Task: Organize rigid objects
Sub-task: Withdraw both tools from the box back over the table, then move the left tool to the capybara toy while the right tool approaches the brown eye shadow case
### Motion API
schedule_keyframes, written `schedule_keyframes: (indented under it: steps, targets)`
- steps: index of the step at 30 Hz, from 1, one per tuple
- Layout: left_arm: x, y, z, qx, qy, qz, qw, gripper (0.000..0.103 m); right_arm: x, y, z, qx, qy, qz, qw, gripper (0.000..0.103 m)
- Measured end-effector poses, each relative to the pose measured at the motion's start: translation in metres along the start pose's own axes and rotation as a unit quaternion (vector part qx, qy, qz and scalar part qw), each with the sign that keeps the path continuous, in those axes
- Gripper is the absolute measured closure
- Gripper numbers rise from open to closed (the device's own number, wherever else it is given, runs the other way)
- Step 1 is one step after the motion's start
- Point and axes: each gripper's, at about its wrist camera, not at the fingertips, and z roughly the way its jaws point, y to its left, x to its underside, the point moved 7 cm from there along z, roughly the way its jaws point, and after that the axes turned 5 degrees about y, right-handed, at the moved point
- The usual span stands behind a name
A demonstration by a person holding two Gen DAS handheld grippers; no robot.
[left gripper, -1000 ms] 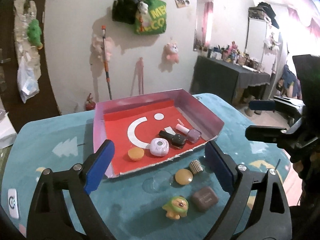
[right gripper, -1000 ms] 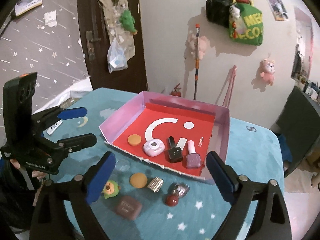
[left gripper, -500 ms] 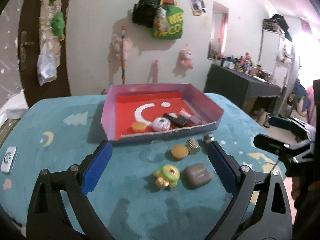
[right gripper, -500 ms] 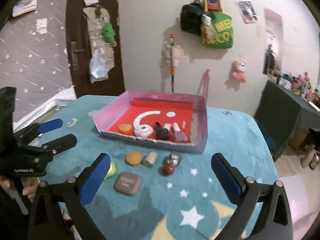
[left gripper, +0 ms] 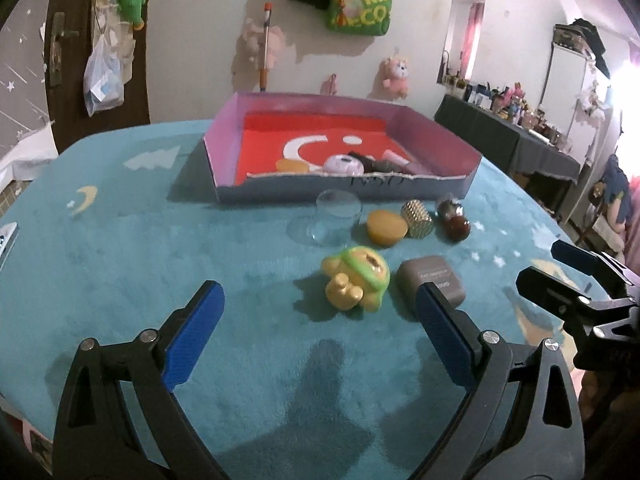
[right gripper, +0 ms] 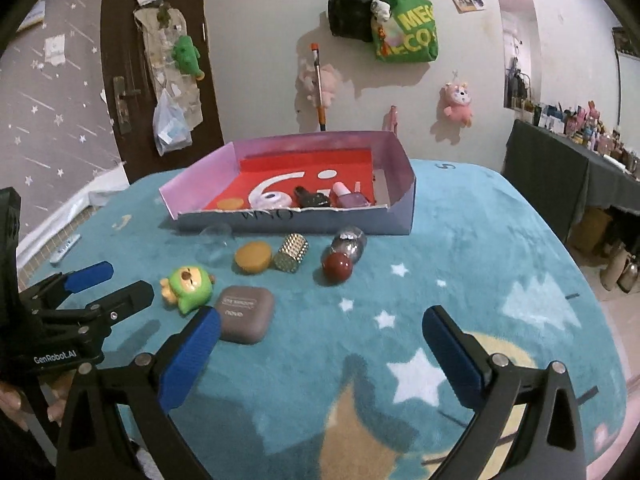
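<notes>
Teal plush cloth with stars and moons (right gripper: 460,240) covers our table. We take the shallow red-floored box (right gripper: 404,208) as landmark: inside it lie an orange disc, a white round case and two nail polish bottles (right gripper: 352,199). Just in front of it sit a clear dome (left gripper: 337,216), orange puck (right gripper: 252,256), studded gold cylinder (right gripper: 291,253), a shiny dark-red bottle (right gripper: 338,267); nearer us, the green-and-yellow toy (left gripper: 356,278) and a taupe case (right gripper: 245,313) marked "nova". Our left gripper (left gripper: 320,328) and right gripper (right gripper: 320,342) both gape wide, empty. A green wall bag (right gripper: 406,38) reads "MEG".
</notes>
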Motion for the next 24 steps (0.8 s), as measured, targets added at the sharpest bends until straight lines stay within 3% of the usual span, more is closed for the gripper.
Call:
schedule_keyframes:
  steps: [24]
  targets:
    - [-0.004,0.027,0.012,-0.017,0.018,0.005,0.9997,0.006,0.008,0.026,0.050,-0.040,0.071,0.005,0.997,0.000]
